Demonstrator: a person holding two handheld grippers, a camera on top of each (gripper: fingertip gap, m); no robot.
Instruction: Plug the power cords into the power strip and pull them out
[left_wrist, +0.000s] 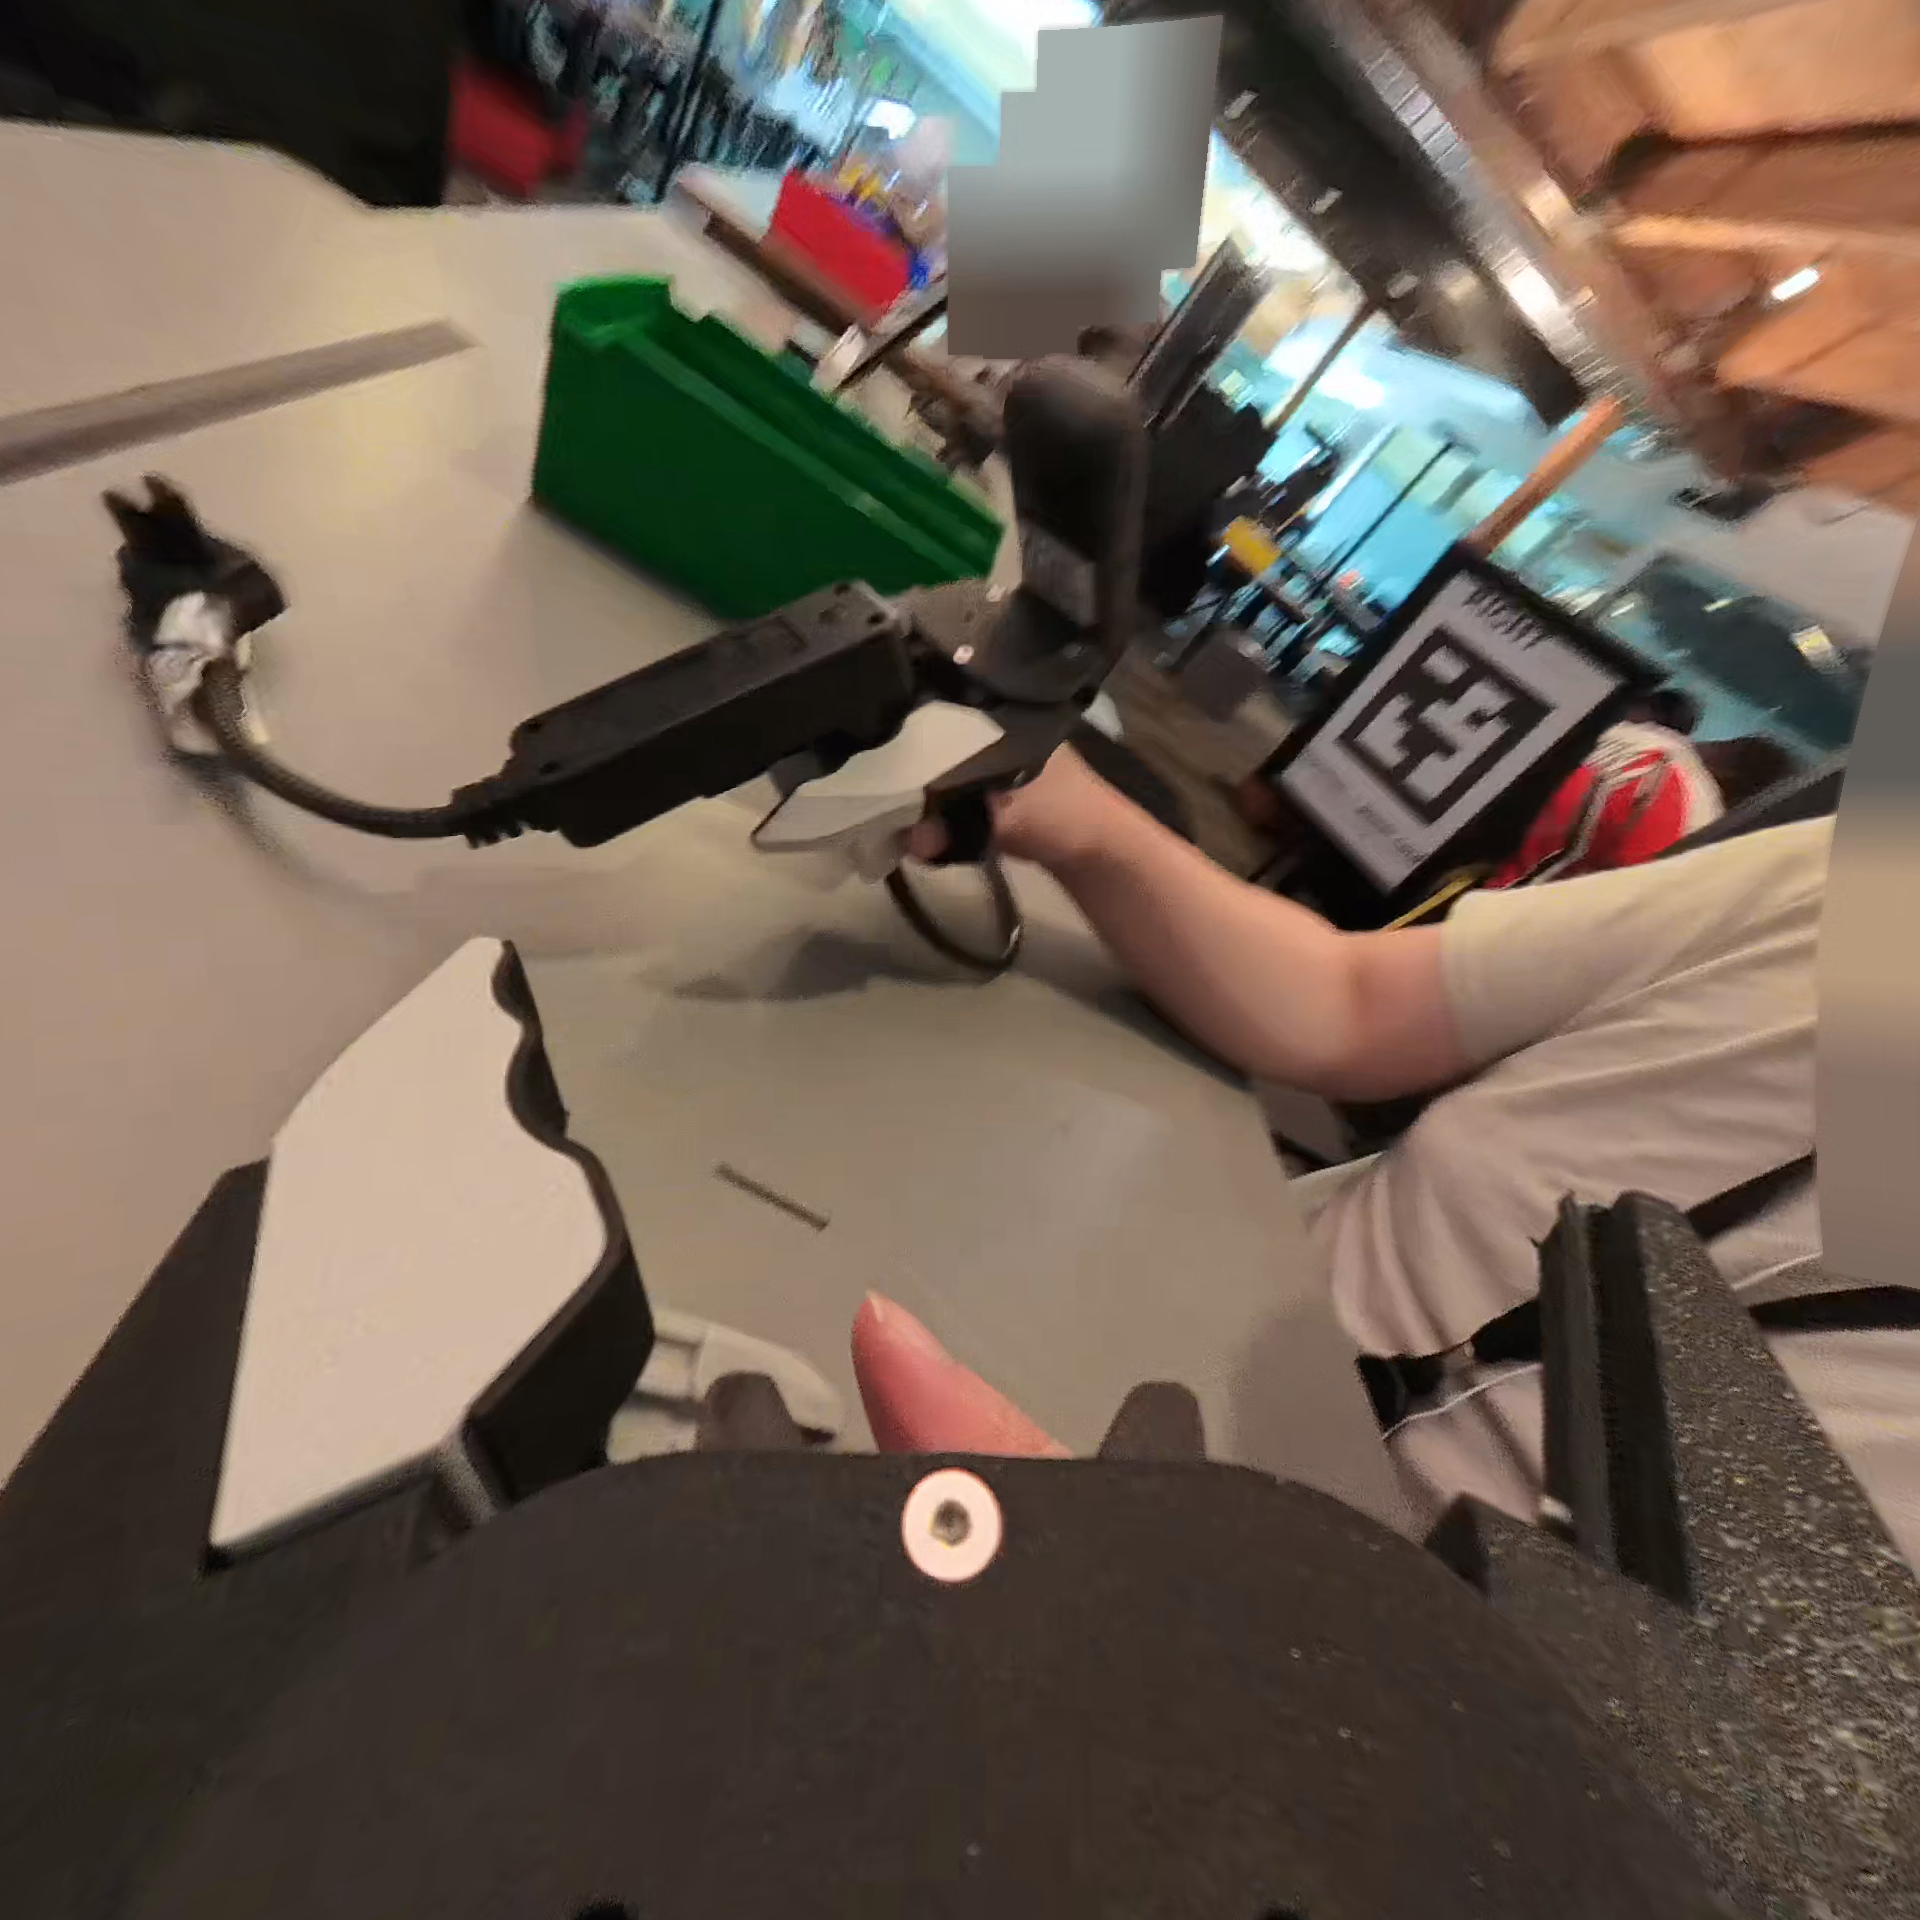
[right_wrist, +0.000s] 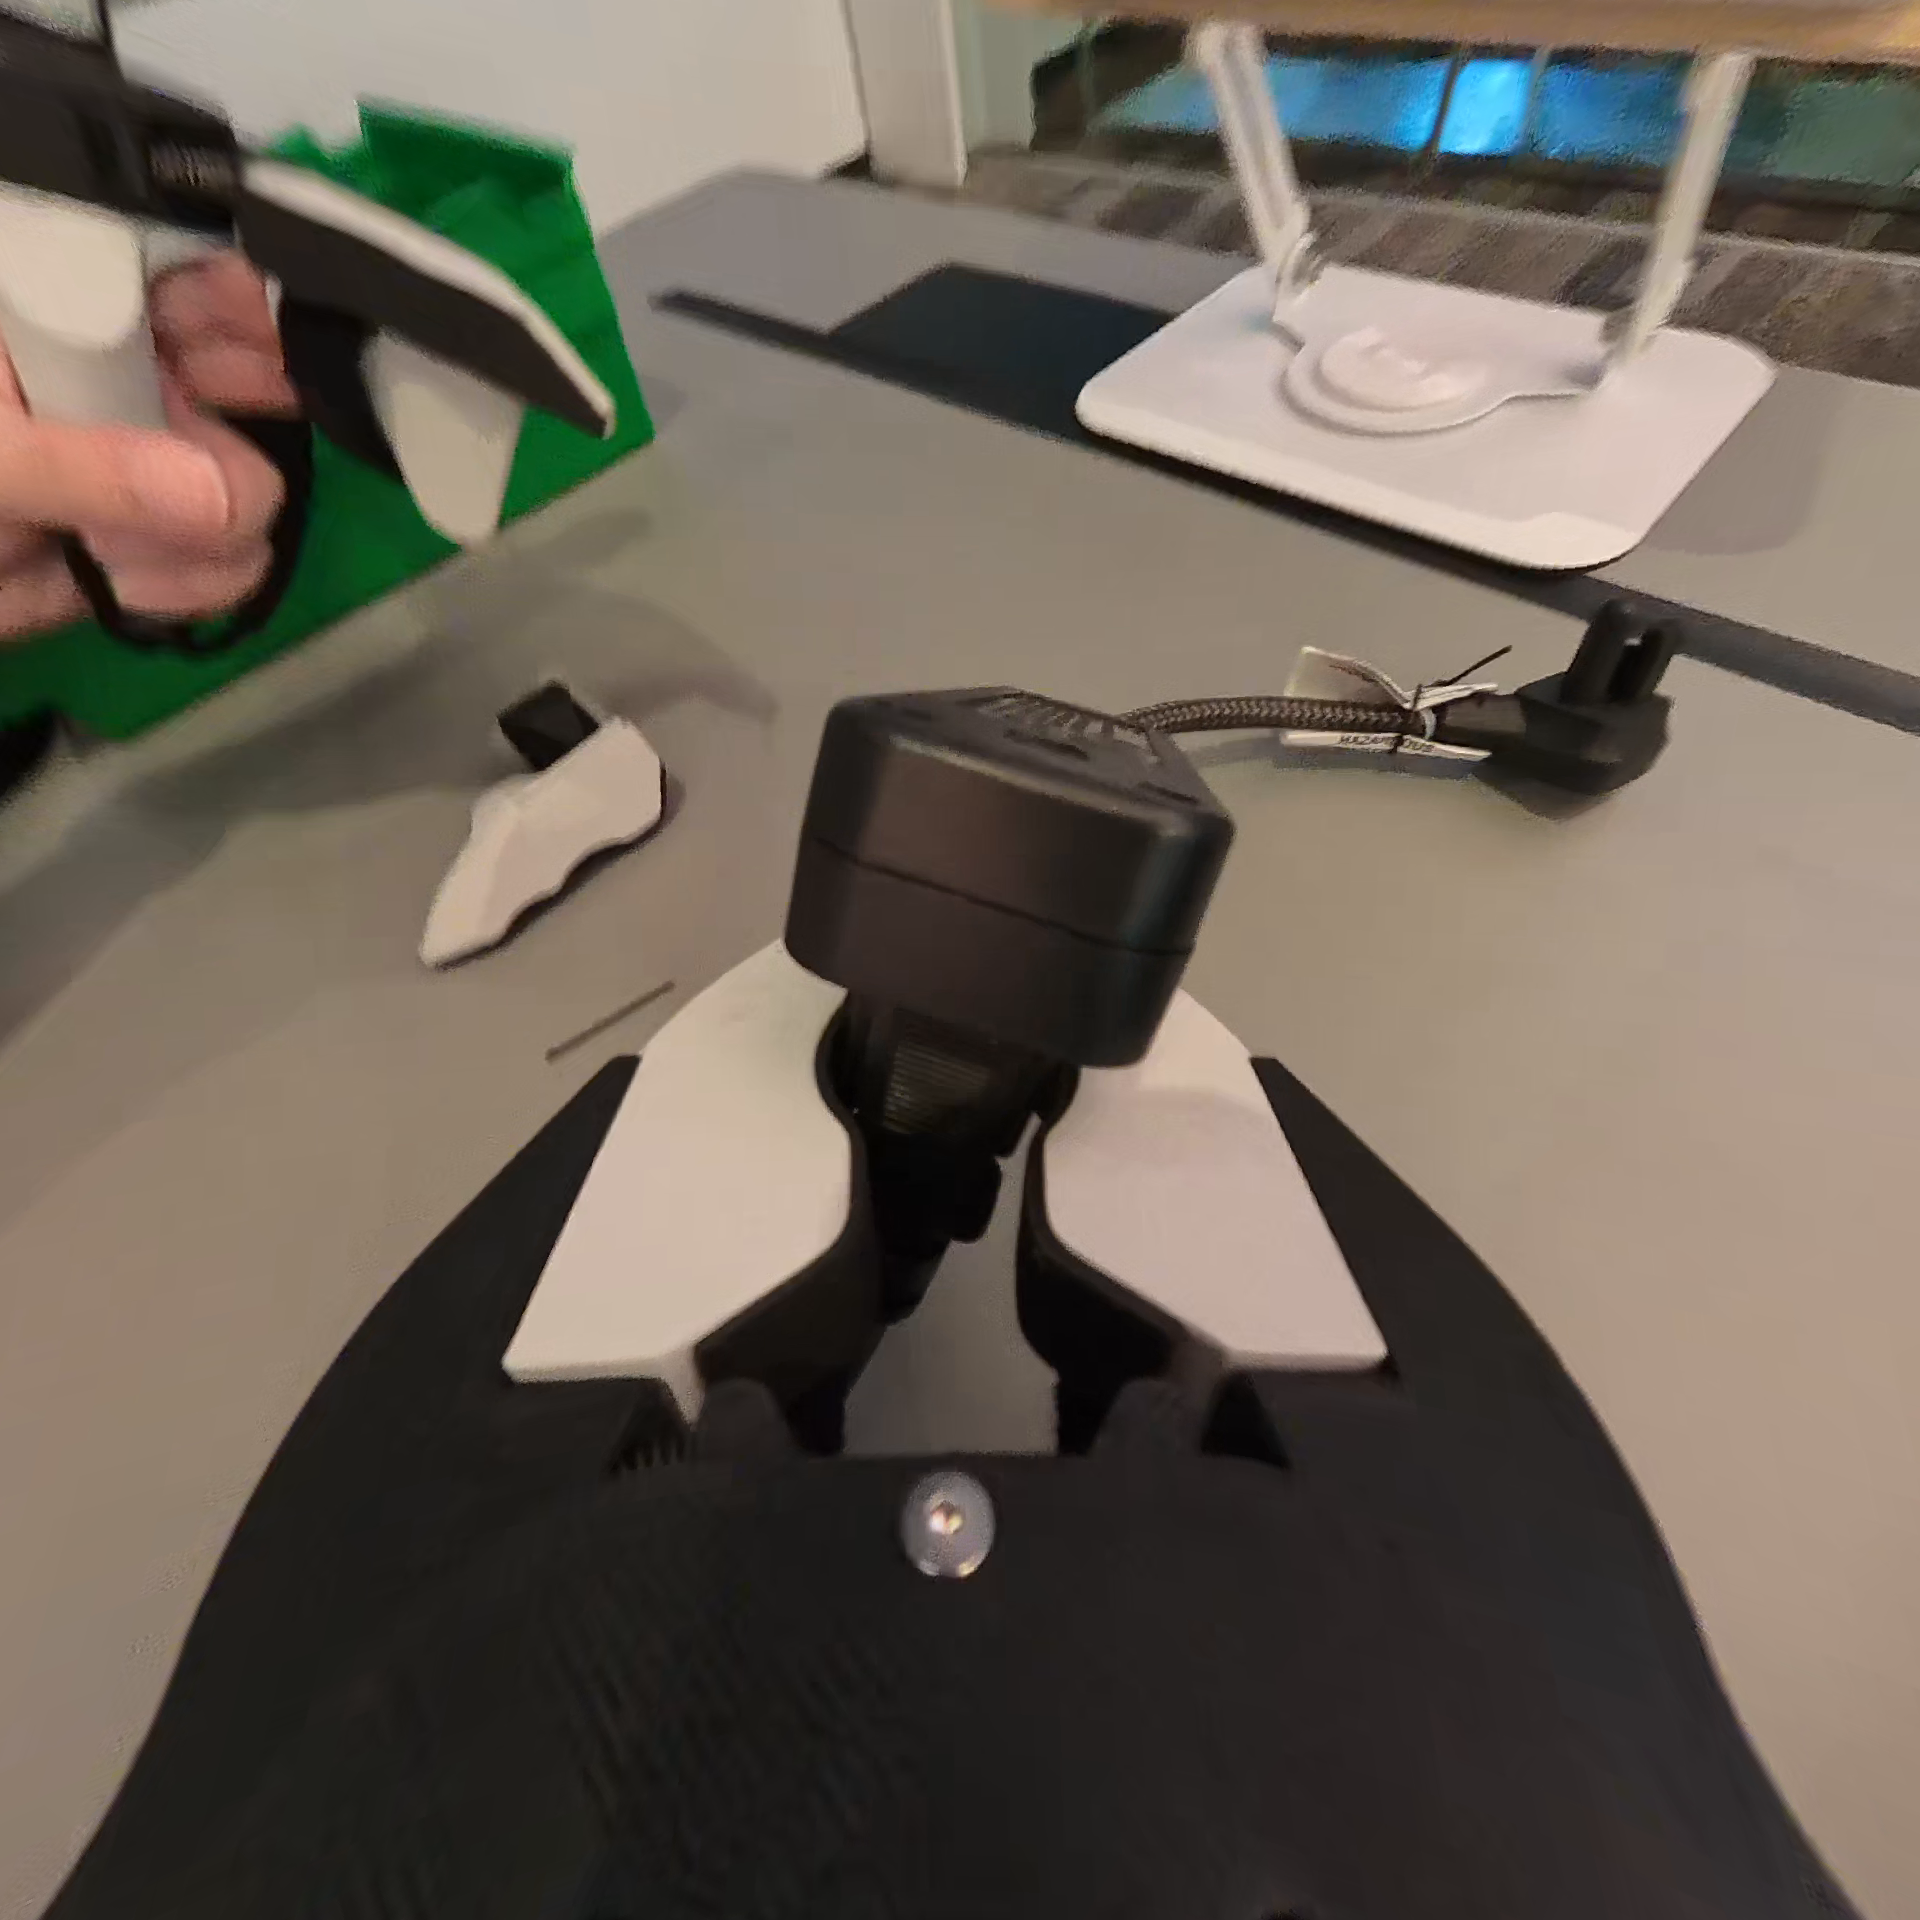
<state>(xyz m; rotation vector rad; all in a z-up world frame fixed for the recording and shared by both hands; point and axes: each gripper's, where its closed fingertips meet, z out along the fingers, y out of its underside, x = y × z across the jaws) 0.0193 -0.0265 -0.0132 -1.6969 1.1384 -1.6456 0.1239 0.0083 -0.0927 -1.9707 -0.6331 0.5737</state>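
My right gripper (right_wrist: 977, 1039) is shut on a ribbed black power cord plug (right_wrist: 935, 1101) that sits in a black power strip (right_wrist: 997, 862). The strip is held up off the grey table (right_wrist: 1455, 1143). The strip's own braided cord runs to a black plug (right_wrist: 1590, 717) lying on the table. In the left wrist view the right gripper (left_wrist: 831, 790) holds the strip (left_wrist: 707, 717) out sideways, and the strip's plug (left_wrist: 187, 582) lies at far left. My left gripper (left_wrist: 1039, 1081) is open wide and empty. It also shows at upper left in the right wrist view (right_wrist: 530, 473).
A green bin (right_wrist: 468, 260) stands at the back left. A white stand (right_wrist: 1455, 416) and a dark mat (right_wrist: 987, 312) are at the back. A loose white finger-shaped piece (right_wrist: 540, 842) lies on the table. The person's arm (left_wrist: 1247, 935) reaches across.
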